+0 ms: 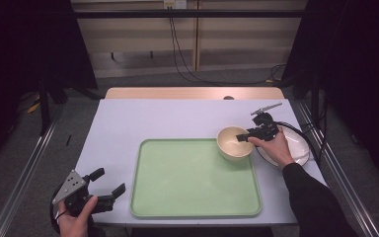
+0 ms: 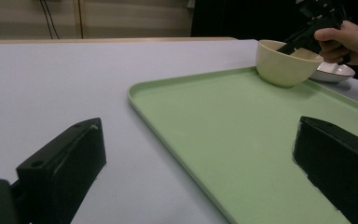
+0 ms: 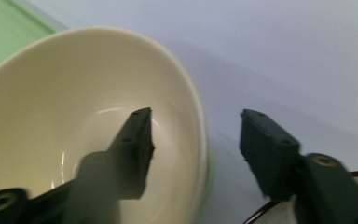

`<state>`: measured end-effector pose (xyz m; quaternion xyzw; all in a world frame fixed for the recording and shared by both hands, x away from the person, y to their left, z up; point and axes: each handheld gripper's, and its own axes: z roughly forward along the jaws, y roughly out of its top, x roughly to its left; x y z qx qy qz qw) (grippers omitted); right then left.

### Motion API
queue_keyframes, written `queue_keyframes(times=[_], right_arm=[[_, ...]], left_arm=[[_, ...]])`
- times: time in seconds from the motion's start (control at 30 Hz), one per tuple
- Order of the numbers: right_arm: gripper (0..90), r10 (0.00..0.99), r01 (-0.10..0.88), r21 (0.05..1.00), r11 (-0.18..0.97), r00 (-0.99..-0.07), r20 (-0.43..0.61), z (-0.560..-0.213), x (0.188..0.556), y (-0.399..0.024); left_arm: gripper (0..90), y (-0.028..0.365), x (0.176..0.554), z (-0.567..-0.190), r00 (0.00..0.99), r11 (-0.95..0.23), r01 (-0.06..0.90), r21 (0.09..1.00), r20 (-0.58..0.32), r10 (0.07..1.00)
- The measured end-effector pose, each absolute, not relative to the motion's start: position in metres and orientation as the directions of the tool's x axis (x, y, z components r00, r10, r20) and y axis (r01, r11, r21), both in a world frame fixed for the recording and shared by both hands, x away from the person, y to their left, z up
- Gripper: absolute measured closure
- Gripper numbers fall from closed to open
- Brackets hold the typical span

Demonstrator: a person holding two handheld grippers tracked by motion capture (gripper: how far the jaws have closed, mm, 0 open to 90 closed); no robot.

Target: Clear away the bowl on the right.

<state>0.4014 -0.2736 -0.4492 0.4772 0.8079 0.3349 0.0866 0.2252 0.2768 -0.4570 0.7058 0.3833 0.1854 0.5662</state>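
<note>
Dark curtains and a pale wall with a few loose cables can be seen behind a grey-white table, which sits on a wooden top that peeks out at the far edge. On that table a light green tray is laid flat, pretty much in the middle toward the near side. At the tray's far right corner a cream bowl is found standing upright, its base on the tray right by the corner rim. Just past it, off the tray on the right, a white plate with a dark rim is parked on the table, partly covered by the person's hand. The right gripper is held over the bowl's right-hand wall, and in the right gripper view it's seen straddling the rim: one jaw inside the bowl, the other outside, both spread with a clear gap to the wall, so nothing is pinched. Way over at the near left corner of the table, the left gripper is held well apart from everything, jaws wide open and aimed across the tray toward the bowl, with nothing between them.
</note>
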Motion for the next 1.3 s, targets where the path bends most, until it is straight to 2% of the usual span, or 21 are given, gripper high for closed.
queue_keyframes(times=[0.03, 0.07, 0.1, 0.13, 0.17, 0.2, 0.23, 0.27, 0.43, 0.53, 0.73, 0.83, 0.93, 1.2, 1.3], right_arm=[[34.2, 0.821, 0.694, 0.65, 0.31, -0.54, 0.184, -0.447, 0.401, -0.275], [34.2, 0.821, 0.694, 0.65, 0.31, -0.54, 0.184, -0.447, 0.401, -0.275], [22.9, 0.825, 0.692, 0.658, 0.297, -0.532, 0.187, -0.446, 0.401, -0.276], [22.9, 0.825, 0.692, 0.658, 0.297, -0.532, 0.187, -0.446, 0.401, -0.276], [15.0, 0.834, 0.699, 0.655, 0.286, -0.518, 0.189, -0.446, 0.402, -0.276], [15.0, 0.834, 0.699, 0.655, 0.286, -0.518, 0.189, -0.446, 0.402, -0.276], [7.1, 0.841, 0.692, 0.666, 0.278, -0.511, 0.179, -0.446, 0.402, -0.276], [3.0, 0.838, 0.688, 0.669, 0.282, -0.516, 0.177, -0.445, 0.401, -0.276], [4.0, 0.836, 0.672, 0.691, 0.267, -0.519, 0.182, -0.442, 0.4, -0.279], [3.6, 0.825, 0.671, 0.701, 0.239, -0.522, 0.218, -0.438, 0.398, -0.281], [2.6, 0.845, 0.625, 0.754, 0.199, -0.499, 0.191, -0.431, 0.393, -0.285], [2.7, 0.878, 0.608, 0.771, 0.19, -0.457, 0.143, -0.429, 0.386, -0.287], [2.4, 0.872, 0.592, 0.786, 0.177, -0.464, 0.153, -0.426, 0.38, -0.288], [2.4, 0.888, 0.54, 0.817, 0.202, -0.453, 0.081, -0.419, 0.361, -0.298], [2.3, 0.886, 0.527, 0.829, 0.185, -0.454, 0.091, -0.416, 0.356, -0.301]], left_arm=[[2.5, 0.277, 0.225, -0.457, 0.637, -0.07, 0.33, 0.941, -0.167, 0.753], [2.5, 0.277, 0.225, -0.457, 0.637, -0.071, 0.33, 0.941, -0.167, 0.752], [2.5, 0.277, 0.225, -0.457, 0.638, -0.066, 0.331, 0.941, -0.172, 0.751], [2.5, 0.277, 0.225, -0.457, 0.638, -0.066, 0.331, 0.941, -0.172, 0.751], [2.5, 0.277, 0.225, -0.457, 0.637, -0.067, 0.33, 0.942, -0.17, 0.752], [2.5, 0.277, 0.225, -0.457, 0.637, -0.067, 0.33, 0.942, -0.17, 0.752], [2.5, 0.277, 0.225, -0.457, 0.639, -0.069, 0.329, 0.942, -0.168, 0.751], [2.5, 0.277, 0.225, -0.457, 0.639, -0.069, 0.329, 0.942, -0.168, 0.751], [2.5, 0.277, 0.225, -0.457, 0.637, -0.069, 0.33, 0.942, -0.168, 0.752], [2.5, 0.277, 0.225, -0.457, 0.637, -0.076, 0.328, 0.941, -0.161, 0.754], [2.5, 0.277, 0.226, -0.457, 0.636, -0.069, 0.331, 0.941, -0.169, 0.753], [2.5, 0.277, 0.226, -0.457, 0.636, -0.065, 0.333, 0.941, -0.174, 0.752], [2.5, 0.277, 0.225, -0.457, 0.635, -0.062, 0.334, 0.941, -0.176, 0.752], [2.5, 0.277, 0.225, -0.457, 0.635, -0.064, 0.333, 0.941, -0.174, 0.753], [2.5, 0.277, 0.225, -0.457, 0.634, -0.062, 0.332, 0.941, -0.174, 0.753]])
